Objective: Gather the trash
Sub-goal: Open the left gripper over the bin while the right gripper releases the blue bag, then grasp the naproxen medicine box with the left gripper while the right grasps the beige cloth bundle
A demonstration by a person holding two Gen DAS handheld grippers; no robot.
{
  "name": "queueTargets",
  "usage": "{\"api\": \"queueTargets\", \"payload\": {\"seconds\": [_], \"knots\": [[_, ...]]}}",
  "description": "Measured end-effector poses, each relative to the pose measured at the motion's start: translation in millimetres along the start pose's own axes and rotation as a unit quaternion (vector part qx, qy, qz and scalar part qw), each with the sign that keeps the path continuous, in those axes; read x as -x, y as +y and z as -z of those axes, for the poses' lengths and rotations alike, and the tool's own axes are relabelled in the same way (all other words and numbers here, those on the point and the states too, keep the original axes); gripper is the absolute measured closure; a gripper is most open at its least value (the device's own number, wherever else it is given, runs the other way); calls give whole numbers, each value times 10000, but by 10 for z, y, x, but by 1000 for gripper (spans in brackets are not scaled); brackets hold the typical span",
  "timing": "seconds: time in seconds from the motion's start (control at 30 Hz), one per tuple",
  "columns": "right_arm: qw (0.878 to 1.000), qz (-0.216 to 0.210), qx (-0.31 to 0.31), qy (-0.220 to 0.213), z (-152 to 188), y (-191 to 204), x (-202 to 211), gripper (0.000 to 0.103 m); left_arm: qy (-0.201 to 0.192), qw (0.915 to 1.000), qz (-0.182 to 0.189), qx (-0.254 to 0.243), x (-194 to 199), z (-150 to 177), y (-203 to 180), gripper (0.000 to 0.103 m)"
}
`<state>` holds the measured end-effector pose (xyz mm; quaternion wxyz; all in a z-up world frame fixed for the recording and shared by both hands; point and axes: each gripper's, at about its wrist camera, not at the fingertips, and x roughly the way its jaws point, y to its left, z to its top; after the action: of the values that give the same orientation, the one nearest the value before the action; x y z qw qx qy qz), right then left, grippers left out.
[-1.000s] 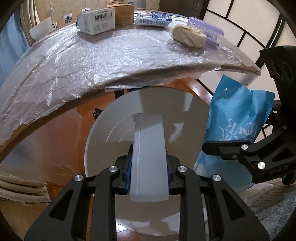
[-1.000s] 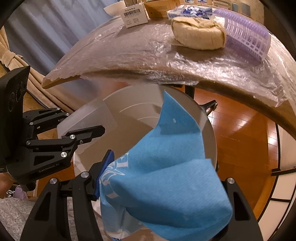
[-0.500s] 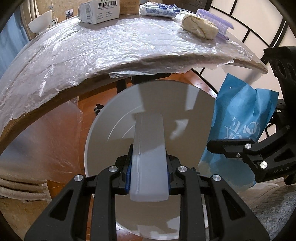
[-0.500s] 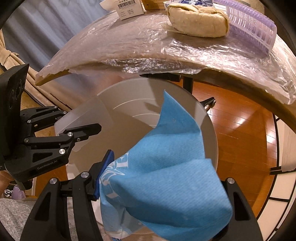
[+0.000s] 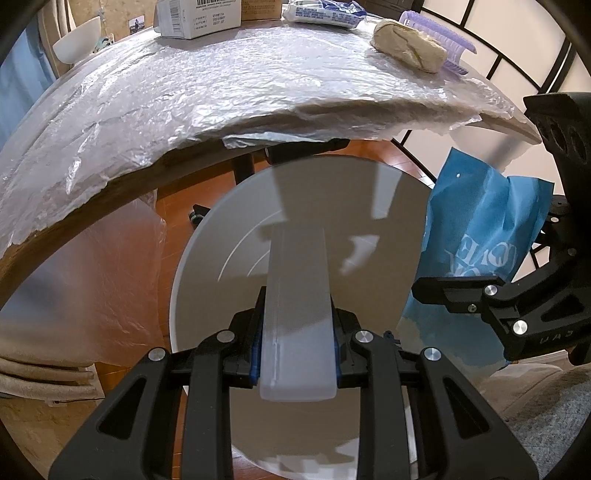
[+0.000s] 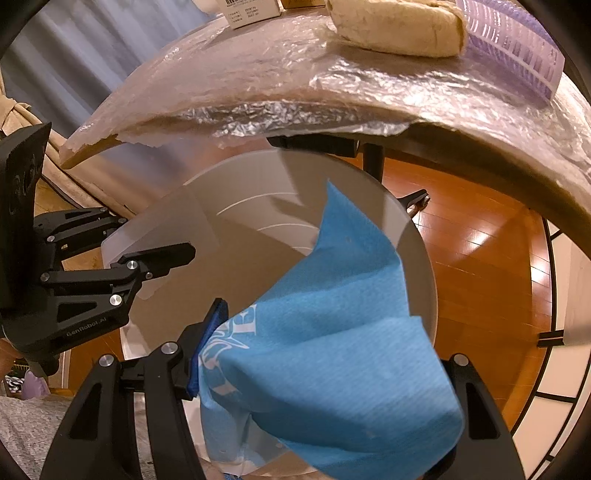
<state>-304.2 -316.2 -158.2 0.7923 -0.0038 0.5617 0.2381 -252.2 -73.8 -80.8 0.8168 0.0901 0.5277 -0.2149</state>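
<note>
A round white bin [image 5: 207, 236] stands on the floor under the table's edge, with its mouth facing up. My left gripper [image 5: 297, 332] is shut on a flat translucent plastic piece [image 5: 297, 280] that hangs over the bin's opening. Beside it on the right, my right gripper [image 6: 332, 354] is shut on a crumpled blue bag with white print [image 6: 332, 332], also above the bin [image 6: 240, 192]. The bag [image 5: 476, 229] hides my right gripper's far finger. In the right wrist view the left gripper [image 6: 166, 258] and its plastic piece [image 6: 159, 229] sit at the left.
A table wrapped in crinkled clear film [image 5: 184, 92] overhangs the bin. On it lie a white box [image 5: 199, 16], a beige bundle [image 5: 406, 51], a purple ribbed item [image 5: 454, 55] and a white bowl [image 5: 77, 44]. A wooden floor [image 6: 461, 240] lies to the right.
My left gripper has sunk a little toward the bin, so the table edge sits higher in view. Both grips are unchanged.
</note>
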Motion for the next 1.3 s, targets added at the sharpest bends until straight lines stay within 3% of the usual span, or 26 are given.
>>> {"api": "queueTargets", "payload": {"seconds": [0.33, 0.37, 0.4, 0.43, 0.47, 0.63, 0.77, 0.83, 0.87, 0.9, 0.93, 1.0, 1.03, 1.07, 1.1, 1.17, 1.23, 1.3], "knots": [[10000, 52, 44, 61, -4, -27, -51, 39, -2, 10000, 4, 14, -81, -2, -4, 75], [9999, 82, 80, 33, -3, -26, -42, 34, -32, 10000, 2, 32, -78, -6, 0, 72], [9999, 141, 99, 7, -2, -19, -36, 26, -31, 10000, 0, 83, -83, -14, 13, 50], [9995, 289, 79, -103, 4, -25, -1, 10, -23, 9999, -52, 158, -78, -20, 32, 36], [9993, 326, 60, -193, 7, -32, 35, 4, -116, 9996, -94, 230, -58, -18, 53, 28], [9989, 305, -91, -355, 40, -104, 252, 4, -198, 9994, -132, 232, 37, -26, 46, 28], [9936, 514, -14, -1007, 120, -57, 732, 4, -586, 9978, -39, 306, 402, -19, 52, 28], [9832, 865, 169, -1602, 149, 60, 1088, 4, -1073, 9934, 170, 357, 757, -41, 88, 25], [9756, 1048, 262, -1913, 155, 115, 1249, 4, -1382, 9897, 148, 357, 955, -70, 90, 15], [9655, 1254, 357, -2255, 157, 177, 1405, 4, -1656, 9855, 62, 354, 1104, -107, 89, 5], [9480, 1544, 475, -2743, 169, 259, 1597, 4, -1963, 9799, -49, 349, 1261, -143, 92, 2], [9247, 1847, 588, -3276, 156, 349, 1796, 4, -2604, 9643, -324, 366, 1532, -253, 103, 1], [9248, 1776, 642, -3304, 94, 372, 1837, 4, -2707, 9610, -399, 401, 1575, -311, 119, 1], [9341, 1539, 662, -3152, 11, 370, 1823, 4, -2780, 9583, -461, 472, 1603, -406, 144, 1], [9466, 1270, 573, -2907, -78, 326, 1759, 4, -2779, 9583, -425, 510, 1590, -487, 190, 1], [9593, 1095, 359, -2578, -164, 264, 1631, 4, -2663, 9616, -265, 605, 1521, -630, 255, 1], [9656, 1037, 192, -2379, -222, 203, 1503, 4, -2473, 9668, -14, 647, 1392, -780, 325, 1], [9652, 1123, 123, -2358, -214, 163, 1416, 4, -2402, 9683, -30, 679, 1274, -851, 361, 1]]}}
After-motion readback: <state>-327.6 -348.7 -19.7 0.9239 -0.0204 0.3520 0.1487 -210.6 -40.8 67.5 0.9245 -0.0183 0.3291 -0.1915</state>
